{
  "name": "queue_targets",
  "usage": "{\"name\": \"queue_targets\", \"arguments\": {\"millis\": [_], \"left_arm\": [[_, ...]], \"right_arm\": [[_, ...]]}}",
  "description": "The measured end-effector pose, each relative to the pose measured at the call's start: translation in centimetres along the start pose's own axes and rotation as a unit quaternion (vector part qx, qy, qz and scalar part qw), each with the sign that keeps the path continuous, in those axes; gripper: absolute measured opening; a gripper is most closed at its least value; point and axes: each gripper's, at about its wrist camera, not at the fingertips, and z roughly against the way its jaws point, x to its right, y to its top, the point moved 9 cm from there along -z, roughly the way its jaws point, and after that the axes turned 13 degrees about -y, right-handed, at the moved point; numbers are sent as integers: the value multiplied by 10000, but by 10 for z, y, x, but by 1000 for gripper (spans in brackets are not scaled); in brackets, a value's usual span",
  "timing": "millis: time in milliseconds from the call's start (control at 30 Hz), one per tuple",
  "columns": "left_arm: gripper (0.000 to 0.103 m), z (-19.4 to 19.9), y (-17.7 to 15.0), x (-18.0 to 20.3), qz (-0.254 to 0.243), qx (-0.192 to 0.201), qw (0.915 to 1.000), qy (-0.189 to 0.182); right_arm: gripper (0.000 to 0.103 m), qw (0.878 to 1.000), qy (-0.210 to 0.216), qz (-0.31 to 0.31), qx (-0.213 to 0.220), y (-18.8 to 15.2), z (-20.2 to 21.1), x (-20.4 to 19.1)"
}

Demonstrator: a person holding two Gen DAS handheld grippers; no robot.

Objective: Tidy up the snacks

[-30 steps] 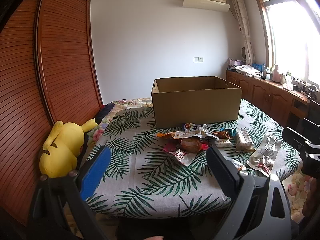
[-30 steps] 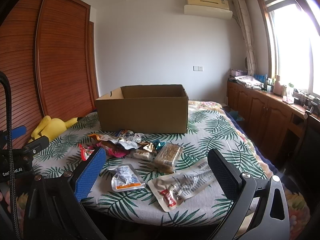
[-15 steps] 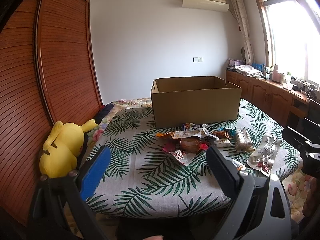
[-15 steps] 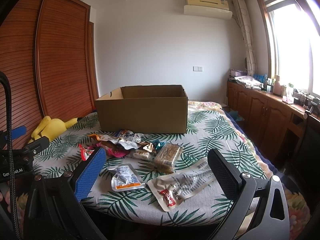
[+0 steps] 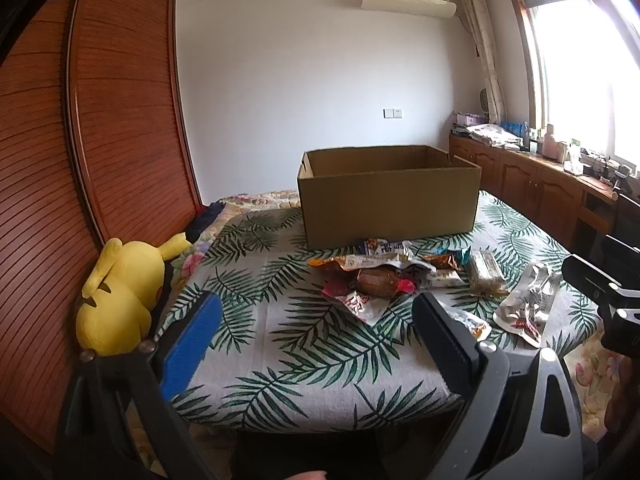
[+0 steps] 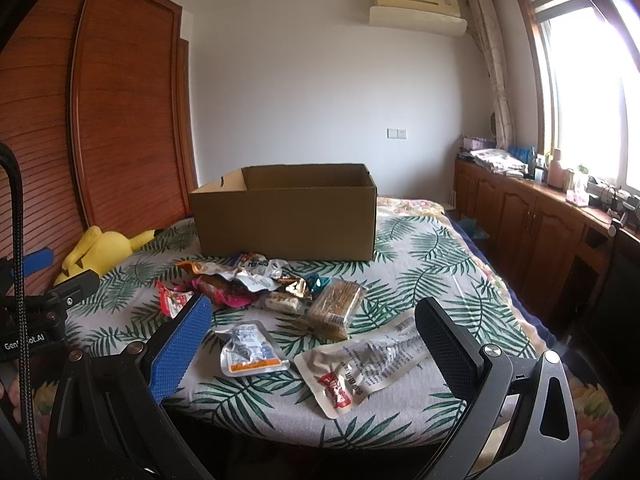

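Snack pile (image 6: pixel 264 288) sits mid-bed on the leaf-print cover (image 6: pixel 432 264), just in front of the cardboard box (image 6: pixel 286 216). Box is open-topped, toward the far edge; can't see what's inside. In the pile: orange-ended wrapper, silver crumpled one, brown pastry in pink wrap, gold-foil piece, all overlapping. Red-and-white packet (image 6: pixel 173 301) pokes out on the pile's left side. Clear-wrapped cracker pack (image 6: pixel 335 304) lies at the pile's right, tilted toward you. Nearer the front edge, apart from the pile: small silver pouch w/ orange strip (image 6: pixel 250 350), and just right of it the big white pouch w/ red label (image 6: pixel 360 366), lying flat, corner near the front edge.

Your right gripper (image 6: pixel 312 348) hangs off the front edge, fingers spread wide, nothing between them; the two front pouches show in the gap. Blue pad (image 6: pixel 180 354) on one finger, black on the other.

Your left gripper (image 5: pixel 316 340) is off the front-left corner, also spread wide and holding nothing. From the left wrist cam the same pile (image 5: pixel 384 276) shows right of center, box (image 5: pixel 390 200) behind it.

Yellow plush toy (image 5: pixel 120 300) lies off the bed's left edge, against the wooden slatted wardrobe (image 5: pixel 120 120). Wooden cabinets (image 6: pixel 520 208) run under the window on the right; AC unit (image 6: pixel 418 8) high on the back wall.
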Motion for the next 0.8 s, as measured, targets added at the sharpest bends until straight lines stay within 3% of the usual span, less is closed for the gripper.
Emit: {"name": "queue_targets", "arguments": {"millis": [533,800], "left_arm": [[97,-50,-36,-3,39,-811,9963,-283],[97,-72,-41,-9,93,-1100,9926,-508]], "right_arm": [[103,9975,92,372,-591,-33,-34,8],[96,9915,80,328,-1259,-52,-68,33]]}}
